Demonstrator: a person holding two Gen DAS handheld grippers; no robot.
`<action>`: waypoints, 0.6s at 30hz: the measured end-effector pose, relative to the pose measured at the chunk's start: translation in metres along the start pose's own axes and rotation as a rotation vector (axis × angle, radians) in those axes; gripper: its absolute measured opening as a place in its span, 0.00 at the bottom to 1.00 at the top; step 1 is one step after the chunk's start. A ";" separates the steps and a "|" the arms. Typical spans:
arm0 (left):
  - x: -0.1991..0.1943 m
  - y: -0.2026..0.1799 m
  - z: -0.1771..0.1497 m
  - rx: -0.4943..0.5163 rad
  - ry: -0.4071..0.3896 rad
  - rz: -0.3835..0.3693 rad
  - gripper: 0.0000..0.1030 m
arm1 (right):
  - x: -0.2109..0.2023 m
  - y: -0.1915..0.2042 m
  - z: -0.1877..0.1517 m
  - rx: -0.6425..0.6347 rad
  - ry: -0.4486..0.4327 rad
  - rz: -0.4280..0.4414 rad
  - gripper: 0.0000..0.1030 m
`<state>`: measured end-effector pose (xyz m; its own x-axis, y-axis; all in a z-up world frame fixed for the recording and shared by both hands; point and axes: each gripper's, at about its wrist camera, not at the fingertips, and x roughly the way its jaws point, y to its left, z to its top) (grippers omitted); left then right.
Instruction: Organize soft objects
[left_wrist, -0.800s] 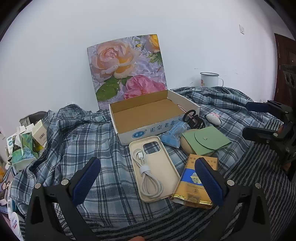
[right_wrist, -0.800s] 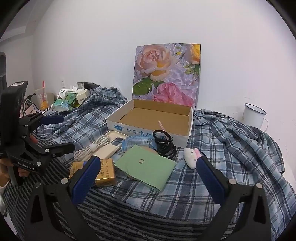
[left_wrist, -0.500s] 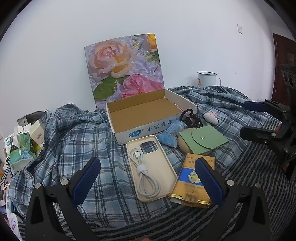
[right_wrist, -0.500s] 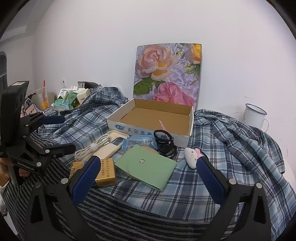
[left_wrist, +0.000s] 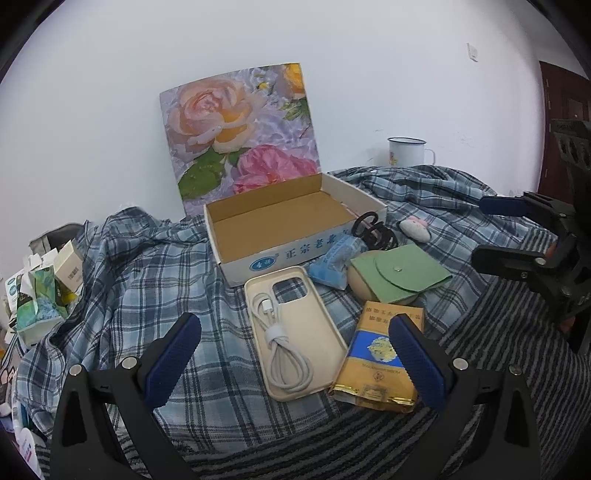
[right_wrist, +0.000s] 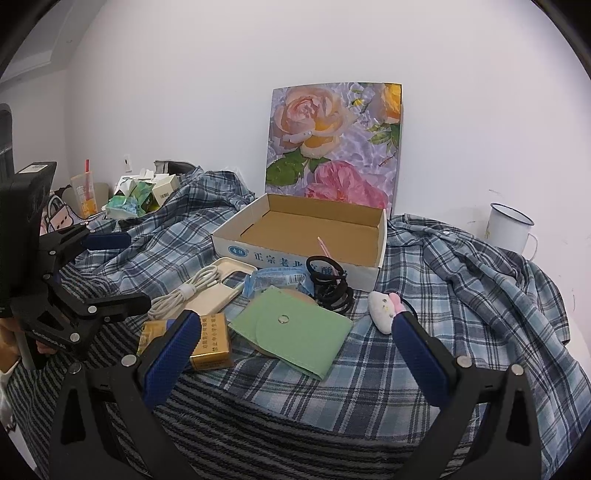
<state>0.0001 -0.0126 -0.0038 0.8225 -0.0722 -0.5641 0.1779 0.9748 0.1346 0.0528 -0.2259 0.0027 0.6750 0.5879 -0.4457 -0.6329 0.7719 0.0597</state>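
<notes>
An open cardboard box (left_wrist: 236, 254) (right_wrist: 295, 254) with a rose-printed lid stands on a plaid cloth. In front of it lie a cream phone case (left_wrist: 317, 332) (right_wrist: 210, 295) with a coiled white cable (left_wrist: 284, 354), a blue tissue pack (left_wrist: 332, 262) (right_wrist: 277, 280), a green pouch (left_wrist: 402, 273) (right_wrist: 295, 332), black hair ties (left_wrist: 373, 232) (right_wrist: 332, 291), a small white plush (left_wrist: 415, 229) (right_wrist: 384, 310) and a gold box (left_wrist: 380, 362) (right_wrist: 207, 343). My left gripper (left_wrist: 295, 362) is open above the phone case. My right gripper (right_wrist: 291, 354) is open above the pouch. Both are empty.
A white enamel mug (left_wrist: 406, 151) (right_wrist: 508, 229) stands at the back right by the wall. Tissue packs and small cartons (left_wrist: 40, 295) (right_wrist: 136, 195) pile up at the left. A striped blanket (right_wrist: 295, 424) covers the near edge.
The left gripper has moved slightly, shifting the scene a little left and lower in its view. The right gripper has barely moved. Nothing on the cloth has moved.
</notes>
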 end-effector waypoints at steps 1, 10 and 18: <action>0.001 0.001 0.000 -0.006 0.005 0.002 1.00 | 0.000 0.000 0.000 -0.002 -0.001 -0.001 1.00; -0.002 -0.001 -0.001 0.004 -0.008 -0.037 1.00 | 0.001 -0.001 -0.001 0.002 0.005 -0.002 1.00; -0.003 -0.001 -0.001 0.006 -0.007 -0.051 1.00 | 0.005 -0.003 0.000 0.010 0.020 0.003 1.00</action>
<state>-0.0028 -0.0131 -0.0035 0.8158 -0.1236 -0.5649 0.2233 0.9684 0.1106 0.0579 -0.2255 0.0003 0.6653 0.5851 -0.4637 -0.6310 0.7727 0.0698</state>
